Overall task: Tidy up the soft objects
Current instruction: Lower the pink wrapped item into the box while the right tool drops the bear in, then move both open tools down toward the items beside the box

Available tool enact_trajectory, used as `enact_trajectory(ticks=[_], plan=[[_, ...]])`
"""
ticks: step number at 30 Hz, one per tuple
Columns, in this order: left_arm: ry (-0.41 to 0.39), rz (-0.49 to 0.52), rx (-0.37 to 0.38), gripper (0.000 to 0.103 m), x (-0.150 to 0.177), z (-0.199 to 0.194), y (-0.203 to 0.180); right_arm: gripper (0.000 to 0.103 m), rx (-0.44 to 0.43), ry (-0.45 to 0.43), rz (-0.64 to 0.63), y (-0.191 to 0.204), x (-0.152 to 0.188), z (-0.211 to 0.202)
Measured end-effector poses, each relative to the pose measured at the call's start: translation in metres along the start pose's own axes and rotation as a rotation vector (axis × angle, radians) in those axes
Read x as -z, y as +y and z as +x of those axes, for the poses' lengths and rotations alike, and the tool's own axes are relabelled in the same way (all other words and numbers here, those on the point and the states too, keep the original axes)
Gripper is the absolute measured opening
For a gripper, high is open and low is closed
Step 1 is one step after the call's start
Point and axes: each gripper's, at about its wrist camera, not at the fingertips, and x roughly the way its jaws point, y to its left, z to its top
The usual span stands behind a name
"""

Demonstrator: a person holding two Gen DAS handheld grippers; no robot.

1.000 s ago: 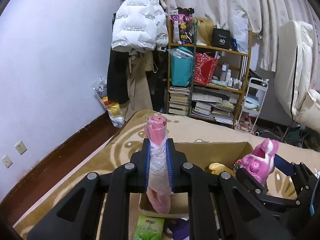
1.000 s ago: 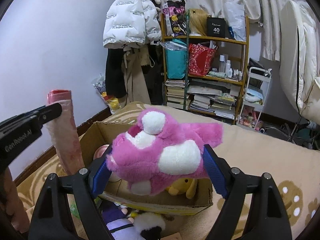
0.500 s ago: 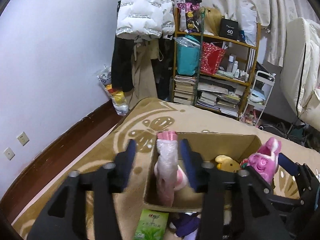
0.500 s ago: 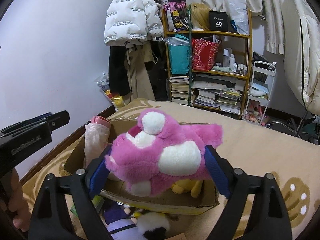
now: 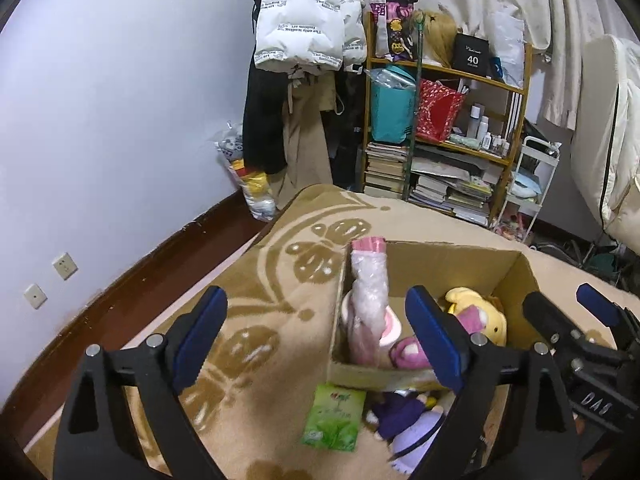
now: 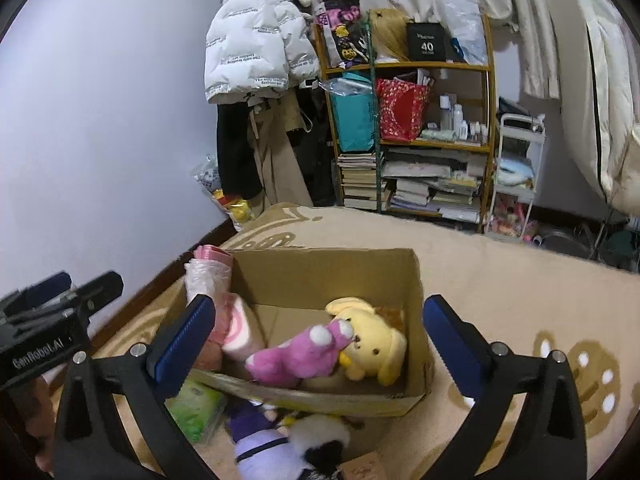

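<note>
Your cardboard box (image 6: 416, 320) sits open-topped on the tan patterned rug (image 5: 280, 280), its corrugated walls thin and its near rim bent. Inside, a fuzzy pink plush (image 6: 300, 354) lies against a soft yellow plush (image 6: 376, 344), with a pink-and-white swirl cushion (image 6: 240, 332) at the left. A crinkly plastic-wrapped pink roll (image 5: 370, 284) stands upright in the far-left corner, poking above the rim. Just outside the near wall lie a glossy green packet (image 5: 334, 420) and a purple plush (image 6: 260, 444) touching a black-and-white one (image 6: 324, 436).

The rug right of the box is bare; the cluttered bookshelf (image 6: 420, 140) stands well beyond it.

Your left gripper (image 5: 316, 332) is spread wide and holds nothing. Your right gripper (image 6: 316, 340) is likewise spread wide above the box, touching nothing.
</note>
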Motion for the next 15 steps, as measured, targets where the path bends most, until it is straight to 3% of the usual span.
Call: enact_trajectory(ticks=[6, 15], plan=[[-0.006, 0.013, -0.024, 0.094, 0.01, -0.02, 0.008, 0.103, 0.015, 0.007, 0.028, -0.004, 0.009, -0.017], [0.07, 0.033, -0.025, 0.094, 0.036, -0.028, 0.008, 0.103, 0.044, 0.051, 0.031, -0.009, 0.021, -0.041]])
